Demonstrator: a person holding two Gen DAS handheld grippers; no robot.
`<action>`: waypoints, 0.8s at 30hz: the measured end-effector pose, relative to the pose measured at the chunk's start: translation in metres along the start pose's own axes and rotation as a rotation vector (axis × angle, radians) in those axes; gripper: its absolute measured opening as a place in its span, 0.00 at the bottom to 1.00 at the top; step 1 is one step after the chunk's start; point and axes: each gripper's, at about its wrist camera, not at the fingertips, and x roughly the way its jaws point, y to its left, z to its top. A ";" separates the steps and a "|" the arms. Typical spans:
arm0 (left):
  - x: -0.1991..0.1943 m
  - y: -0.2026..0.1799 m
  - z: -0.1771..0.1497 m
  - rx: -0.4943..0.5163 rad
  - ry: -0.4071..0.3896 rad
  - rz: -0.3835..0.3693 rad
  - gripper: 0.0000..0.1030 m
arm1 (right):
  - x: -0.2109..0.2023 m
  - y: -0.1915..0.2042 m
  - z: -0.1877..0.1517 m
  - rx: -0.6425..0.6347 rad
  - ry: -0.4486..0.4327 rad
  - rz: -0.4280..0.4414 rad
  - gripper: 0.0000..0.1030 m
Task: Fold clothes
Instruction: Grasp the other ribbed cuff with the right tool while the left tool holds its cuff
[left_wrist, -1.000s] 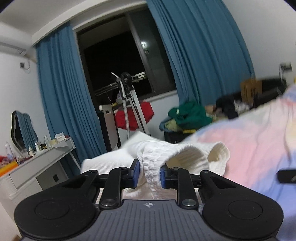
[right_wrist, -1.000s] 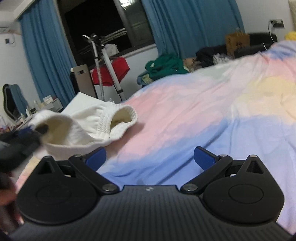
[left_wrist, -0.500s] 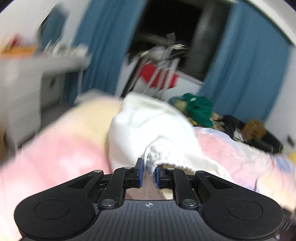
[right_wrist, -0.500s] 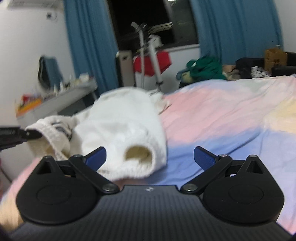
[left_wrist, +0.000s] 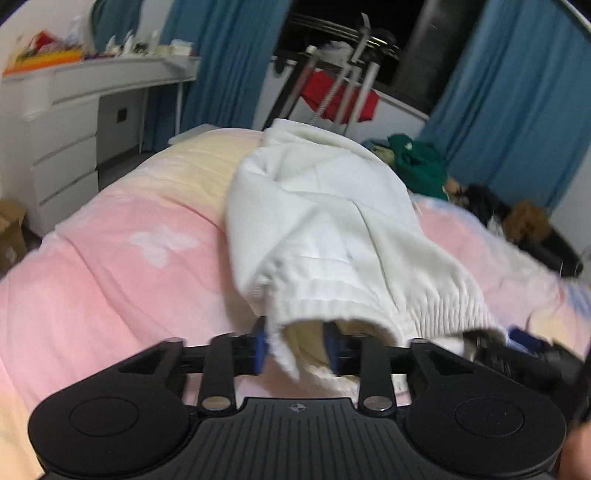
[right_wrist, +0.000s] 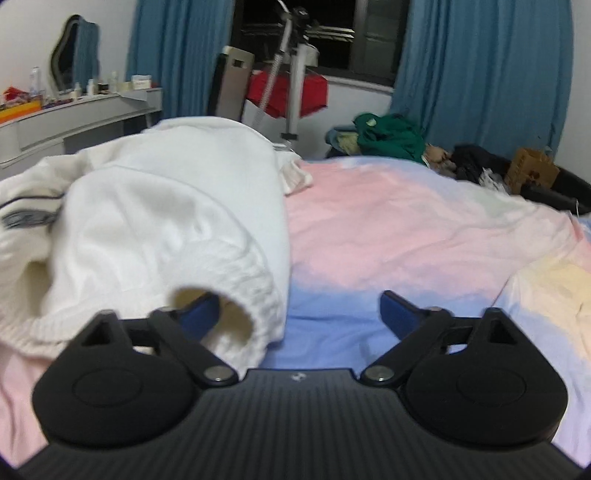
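Observation:
A white knit sweater (left_wrist: 325, 221) lies bunched on a pink, blue and yellow bedspread (left_wrist: 110, 258). My left gripper (left_wrist: 295, 349) has its jaws parted, with the sweater's ribbed hem (left_wrist: 369, 306) hanging loose between and over the blue pads. In the right wrist view the sweater (right_wrist: 166, 206) lies at the left. My right gripper (right_wrist: 299, 314) is open wide, and its left finger (right_wrist: 199, 314) sits inside a ribbed cuff opening (right_wrist: 229, 325). Its right finger is over bare bedspread (right_wrist: 406, 229).
A white dresser (left_wrist: 74, 140) with clutter stands left of the bed. A tripod (right_wrist: 291, 74) and a red cloth (right_wrist: 288, 92) stand by the dark window. A green clothes pile (right_wrist: 391, 136) and boxes lie behind the bed. Blue curtains (right_wrist: 480, 66) hang behind.
My left jaws have parted wider, loosening the hem they pinched. My right gripper has moved in to the sweater, its left finger now inside the cuff.

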 end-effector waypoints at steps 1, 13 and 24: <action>0.001 -0.005 -0.001 0.027 -0.007 0.011 0.40 | 0.006 0.000 -0.001 0.006 0.006 -0.011 0.69; -0.005 -0.013 0.012 0.002 -0.160 0.149 0.42 | 0.022 0.003 -0.003 0.012 0.019 -0.018 0.35; -0.026 0.061 0.036 -0.407 -0.195 -0.056 0.35 | -0.033 0.004 0.010 0.053 -0.009 0.015 0.14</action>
